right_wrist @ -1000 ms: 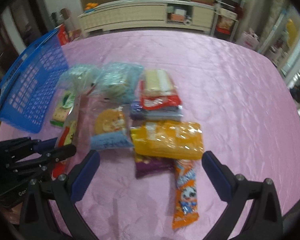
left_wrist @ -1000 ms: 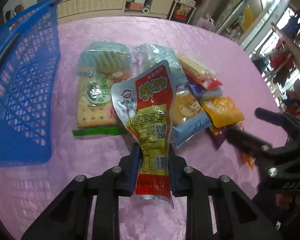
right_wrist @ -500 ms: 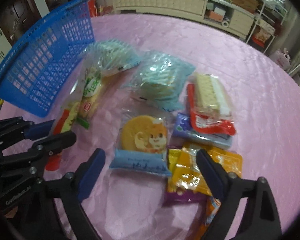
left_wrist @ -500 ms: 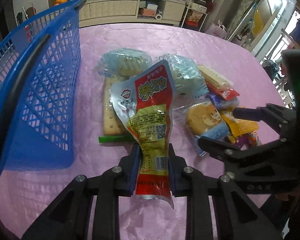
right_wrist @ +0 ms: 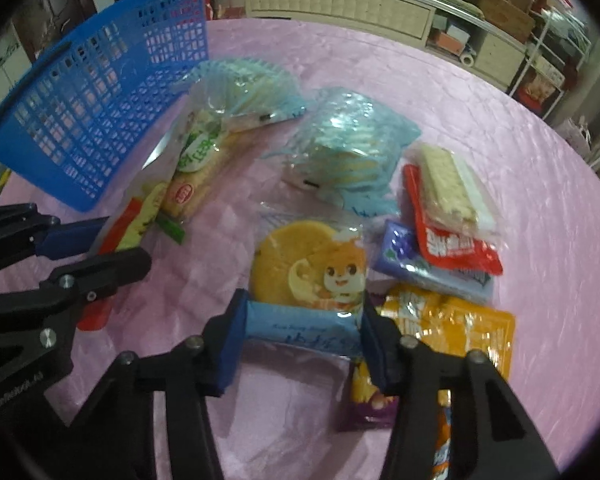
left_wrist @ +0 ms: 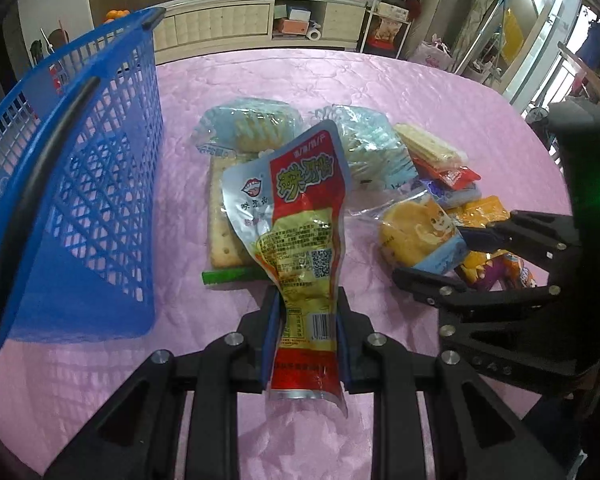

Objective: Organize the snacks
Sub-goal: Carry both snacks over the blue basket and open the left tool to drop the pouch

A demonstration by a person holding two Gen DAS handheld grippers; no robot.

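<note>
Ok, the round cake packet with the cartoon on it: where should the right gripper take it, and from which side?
Grip the cake packet by its flat blue bottom strip, coming in low from the near edge. That sealed band lies flat and thin toward the right gripper, while the round cake makes the middle bulky. The fingers already straddle the strip's ends; I can't tell if they're touching it.

Pink tablecloth (left_wrist: 380,80); cream sideboard (left_wrist: 260,24) behind; window (left_wrist: 540,32) right.
</note>
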